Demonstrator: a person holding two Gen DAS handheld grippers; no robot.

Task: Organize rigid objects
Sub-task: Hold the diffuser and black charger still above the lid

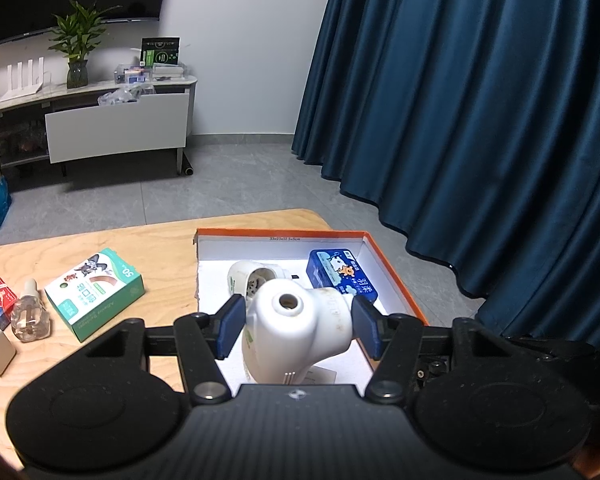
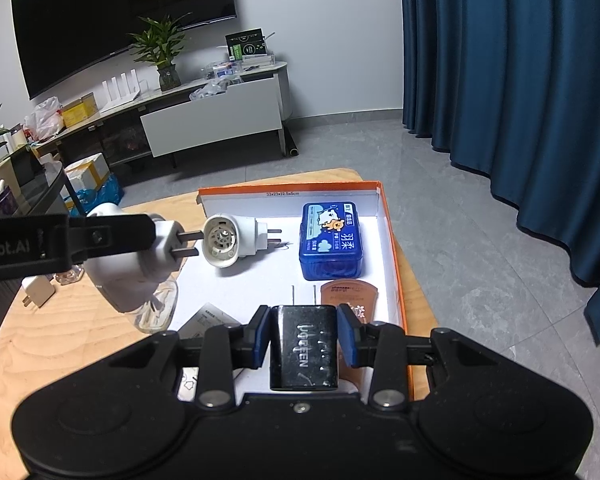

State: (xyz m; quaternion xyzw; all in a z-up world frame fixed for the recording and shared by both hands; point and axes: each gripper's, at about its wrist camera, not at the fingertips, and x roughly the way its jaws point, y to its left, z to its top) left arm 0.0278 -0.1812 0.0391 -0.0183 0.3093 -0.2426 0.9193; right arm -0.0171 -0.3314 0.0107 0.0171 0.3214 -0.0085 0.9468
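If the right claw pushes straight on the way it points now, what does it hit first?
Probably the orange box's white floor just ahead; the right claw holds a black charger, prongs forward. The blue tin lies farther along; depth unclear.

Both wrist views dim, indoor artificial light, cool cast. White floor of the orange-rimmed box [image 2: 384,216] is the brightest patch, near blown out beside the blue tin [image 2: 331,240]. Soft shadows only, e.g. under the TV cabinet [image 1: 116,128]. Faint reflection streak on the TV screen [image 2: 112,20]. Heavy fisheye bend: curtain [image 1: 480,120] and walls curve at the edges, corners vignetted black. Focus decent mid-frame, background slightly soft and noisy.
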